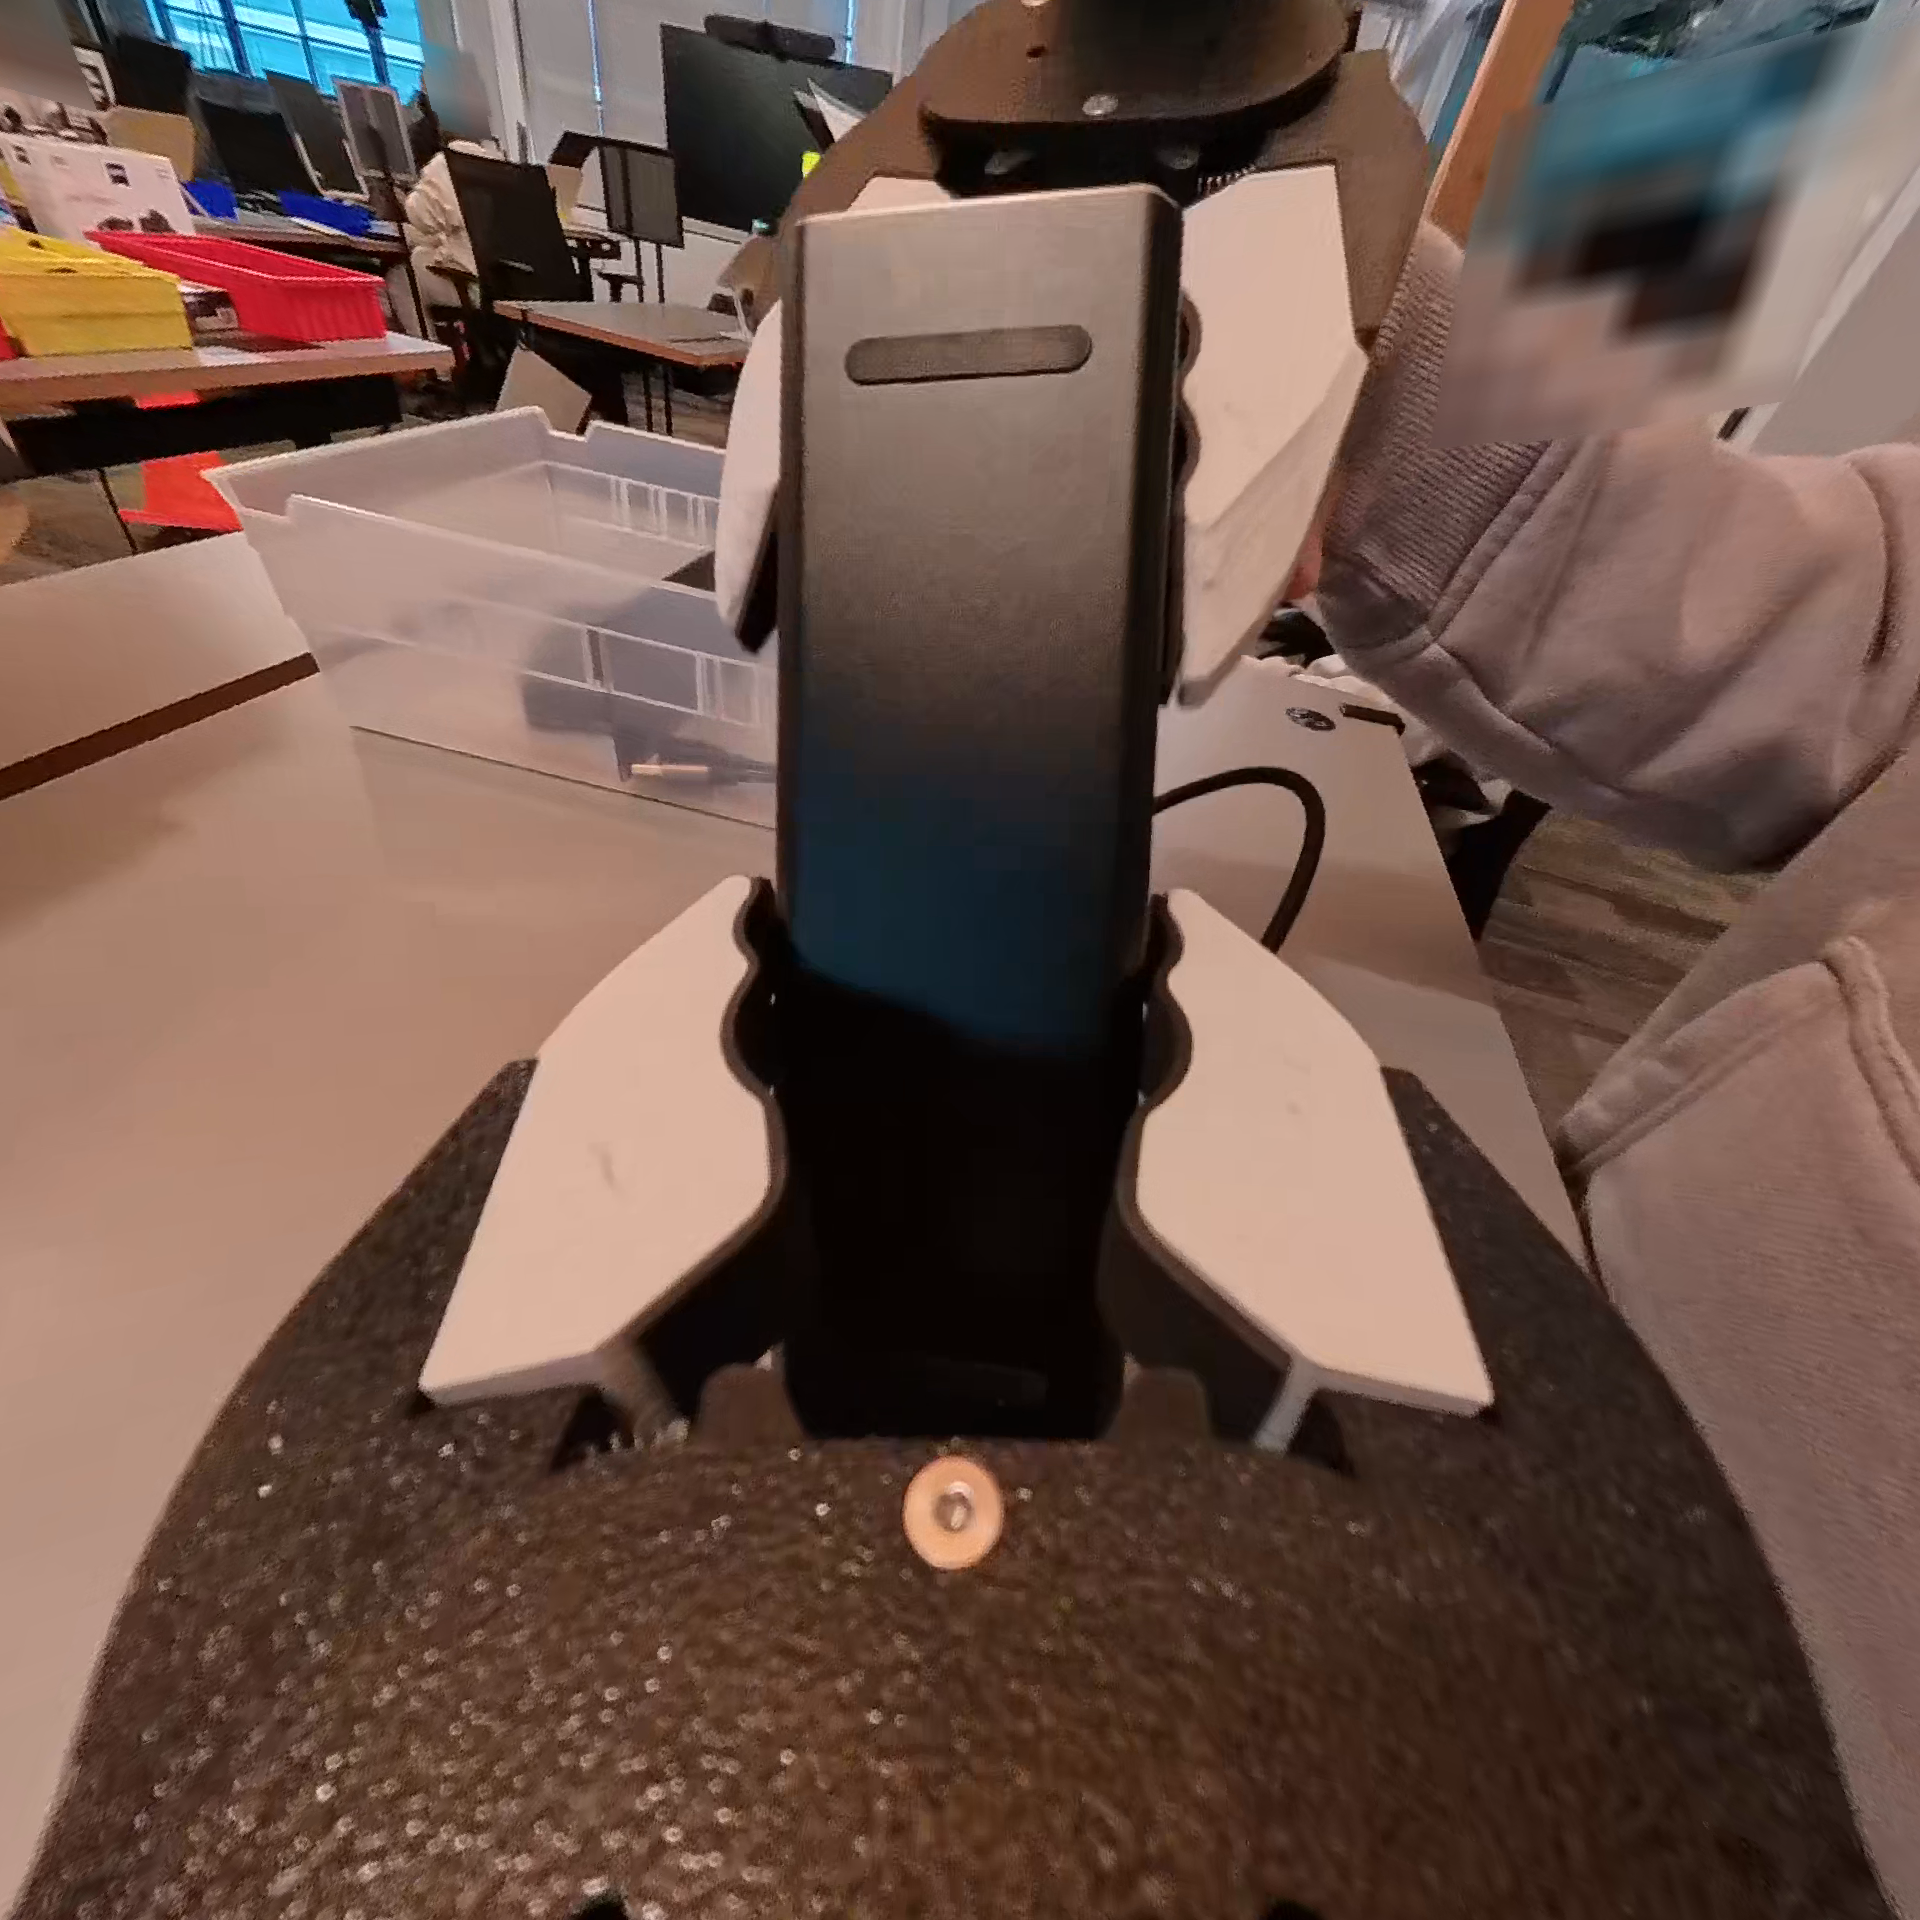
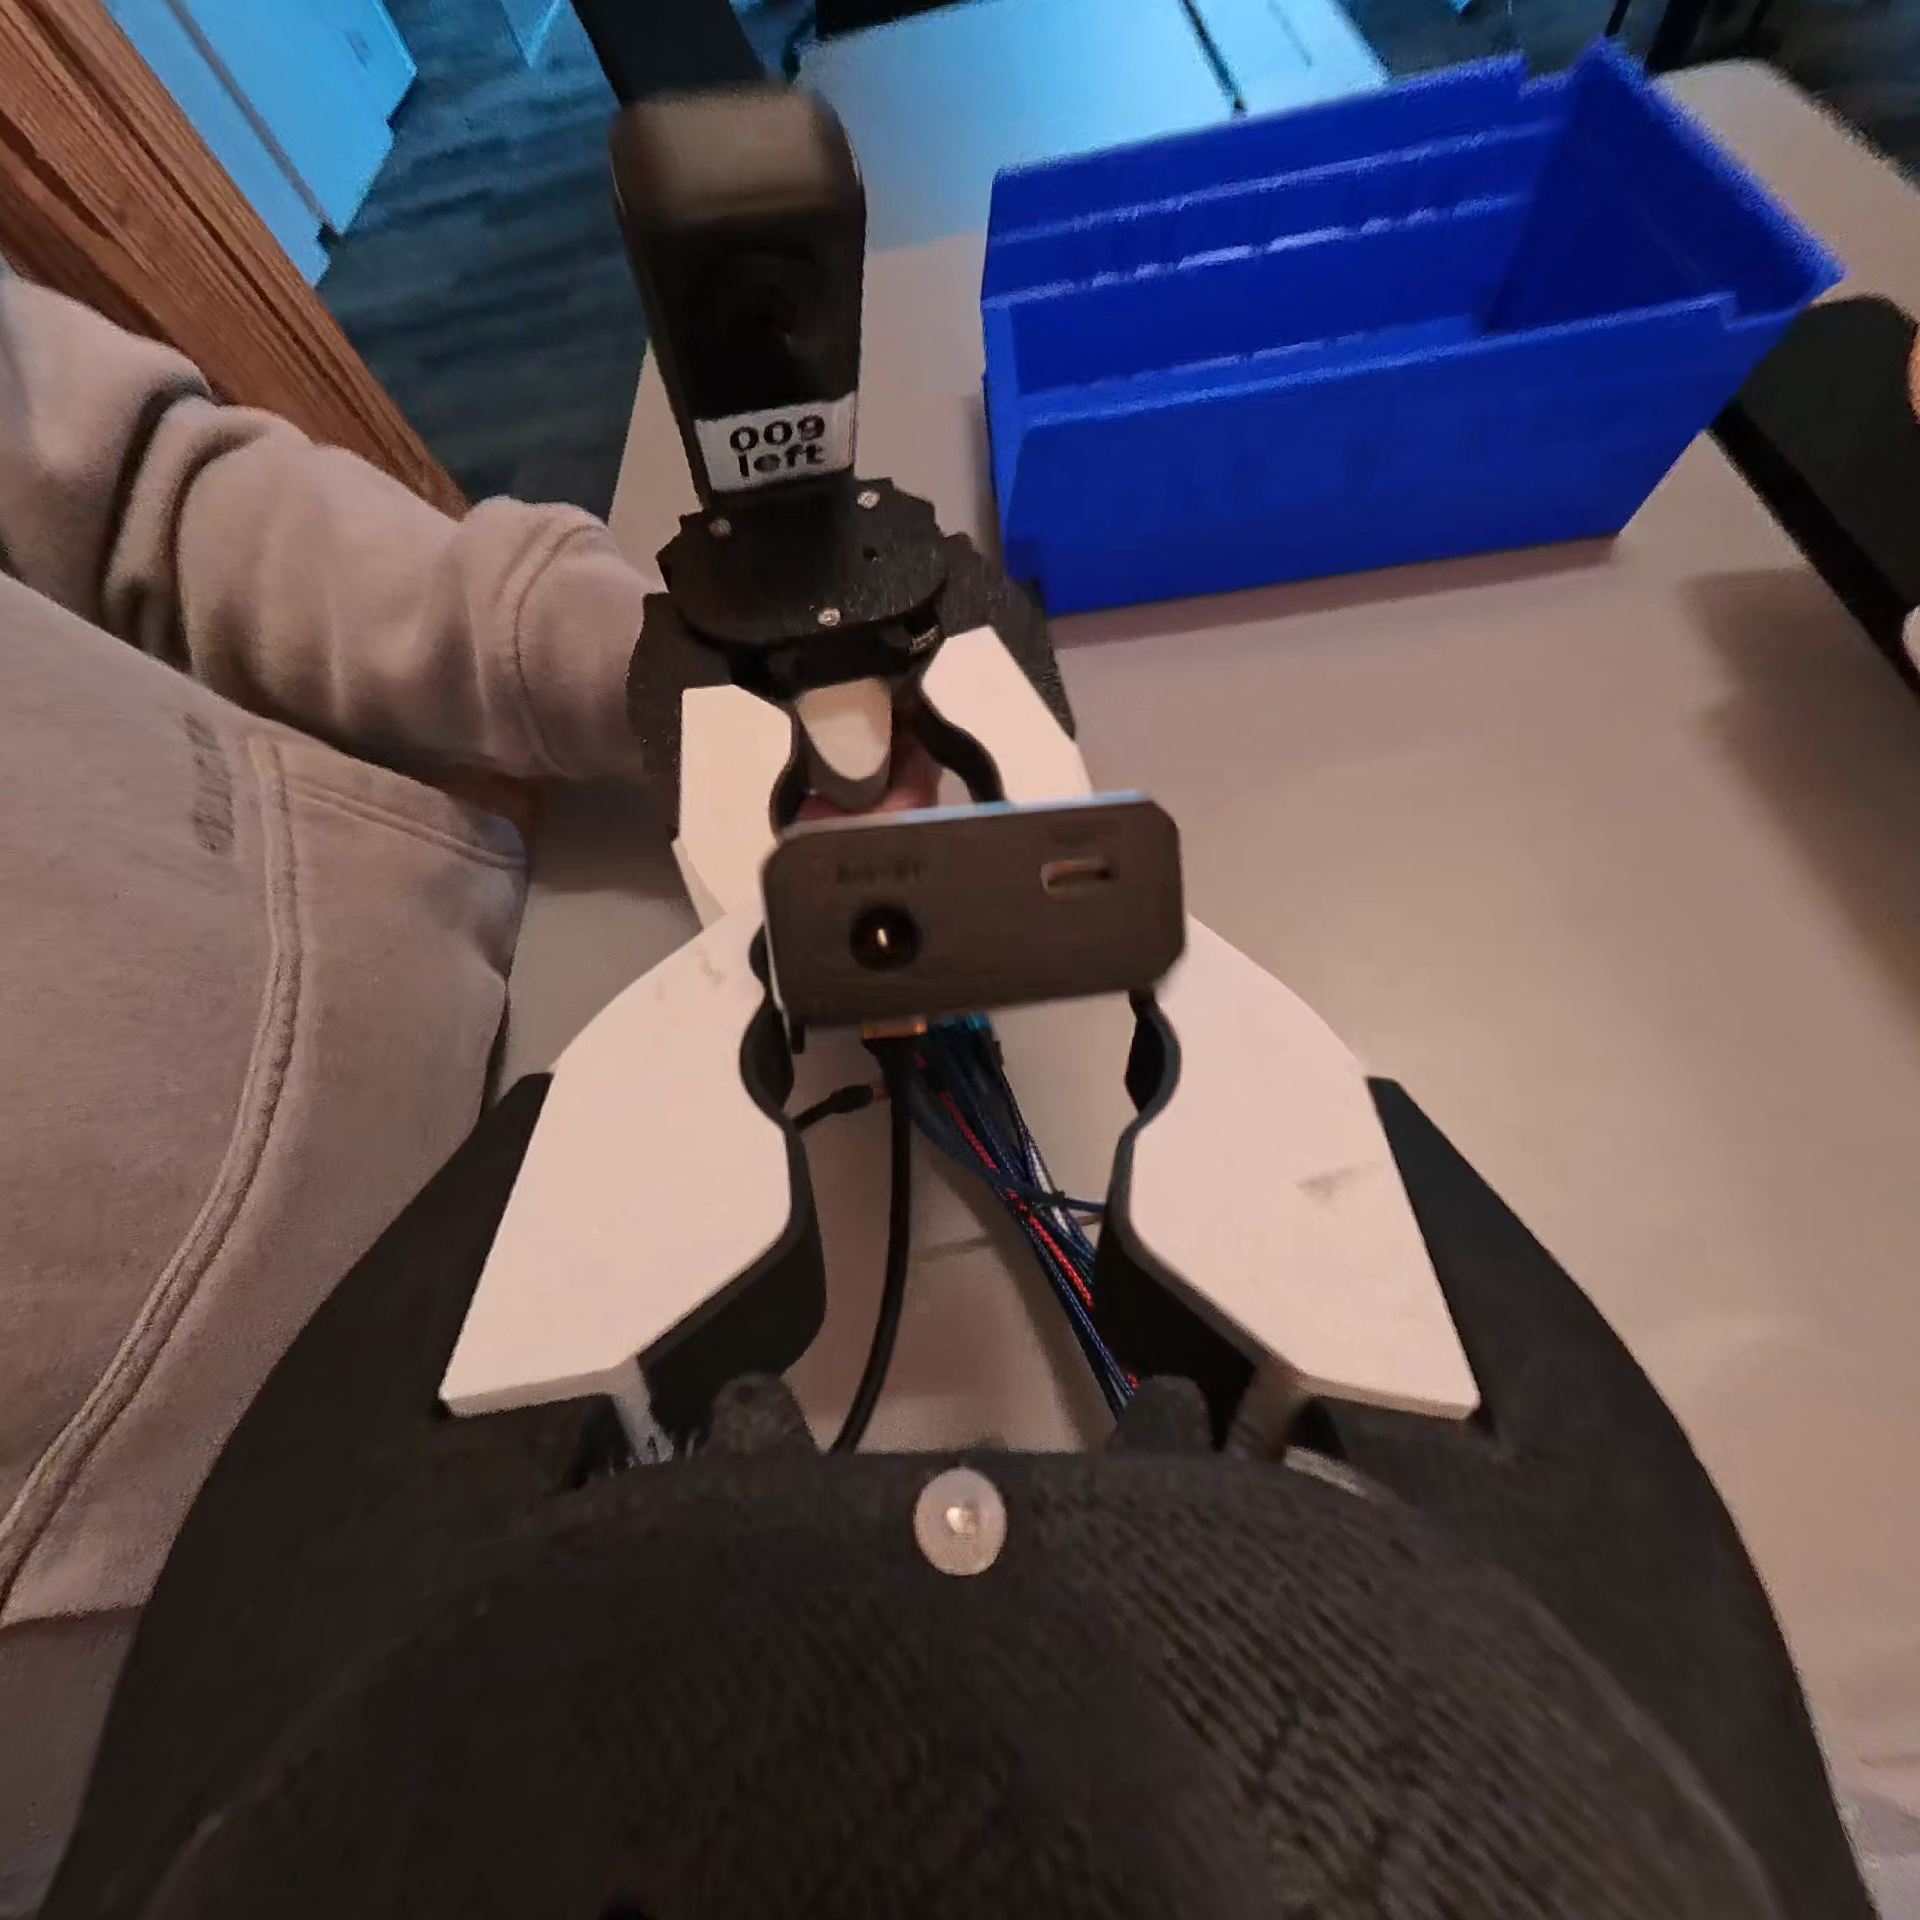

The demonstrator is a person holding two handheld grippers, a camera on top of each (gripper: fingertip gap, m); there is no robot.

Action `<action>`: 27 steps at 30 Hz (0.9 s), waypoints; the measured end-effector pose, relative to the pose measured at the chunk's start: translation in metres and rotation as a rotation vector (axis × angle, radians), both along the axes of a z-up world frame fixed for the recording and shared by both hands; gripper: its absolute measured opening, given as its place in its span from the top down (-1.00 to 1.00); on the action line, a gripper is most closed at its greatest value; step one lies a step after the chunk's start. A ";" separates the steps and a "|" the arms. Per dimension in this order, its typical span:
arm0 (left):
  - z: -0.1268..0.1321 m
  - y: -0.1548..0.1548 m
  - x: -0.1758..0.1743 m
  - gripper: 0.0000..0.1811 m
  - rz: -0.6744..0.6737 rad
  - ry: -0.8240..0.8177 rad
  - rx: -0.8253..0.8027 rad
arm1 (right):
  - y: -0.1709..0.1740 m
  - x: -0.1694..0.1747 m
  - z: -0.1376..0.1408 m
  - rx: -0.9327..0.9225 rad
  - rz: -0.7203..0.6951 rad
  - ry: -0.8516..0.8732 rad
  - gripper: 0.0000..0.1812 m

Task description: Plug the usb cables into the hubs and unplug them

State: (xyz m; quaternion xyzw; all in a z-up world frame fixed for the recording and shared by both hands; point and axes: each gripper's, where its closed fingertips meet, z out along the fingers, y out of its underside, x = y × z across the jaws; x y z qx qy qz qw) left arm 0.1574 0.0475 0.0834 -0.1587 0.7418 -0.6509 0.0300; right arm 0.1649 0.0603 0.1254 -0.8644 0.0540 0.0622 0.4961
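Observation:
A dark grey USB hub is held in the air between both grippers. My left gripper is shut on its near end, fingers on both long sides. My right gripper clamps the far end. In the right wrist view the hub's end face, with a round socket and a small slot, sits between the right gripper's fingertips, and the left gripper holds it from behind. A black cable and blue-red braided cables hang from the hub's underside.
A blue bin stands on the grey table beyond the hub. A clear plastic bin holding dark items is at the left. A black cable loop lies on the table. Grey sleeves are close on the right.

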 end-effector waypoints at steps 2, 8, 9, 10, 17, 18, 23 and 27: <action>-0.004 -0.002 0.000 0.26 0.000 -0.017 0.043 | 0.008 -0.001 -0.002 0.026 -0.001 -0.023 0.27; -0.005 -0.001 -0.001 0.27 -0.013 -0.047 0.130 | 0.026 -0.006 0.018 0.237 0.032 -0.076 0.31; -0.007 0.000 -0.001 0.27 -0.014 -0.042 0.157 | 0.026 -0.006 0.017 0.218 0.035 -0.059 0.31; -0.008 0.000 -0.001 0.27 -0.013 -0.038 0.179 | 0.027 -0.005 0.016 0.196 0.033 -0.053 0.32; 0.002 0.000 0.003 0.33 -0.011 -0.023 0.164 | 0.033 -0.008 0.001 0.051 0.055 -0.102 0.33; 0.000 0.000 0.003 0.32 -0.011 -0.012 0.165 | 0.034 -0.006 0.000 0.046 0.053 -0.105 0.33; -0.001 -0.001 0.005 0.32 -0.002 0.009 0.170 | 0.035 -0.005 0.003 0.073 0.042 -0.109 0.33; -0.001 0.000 0.007 0.32 0.008 -0.028 0.164 | 0.035 -0.004 0.003 0.049 0.056 -0.128 0.33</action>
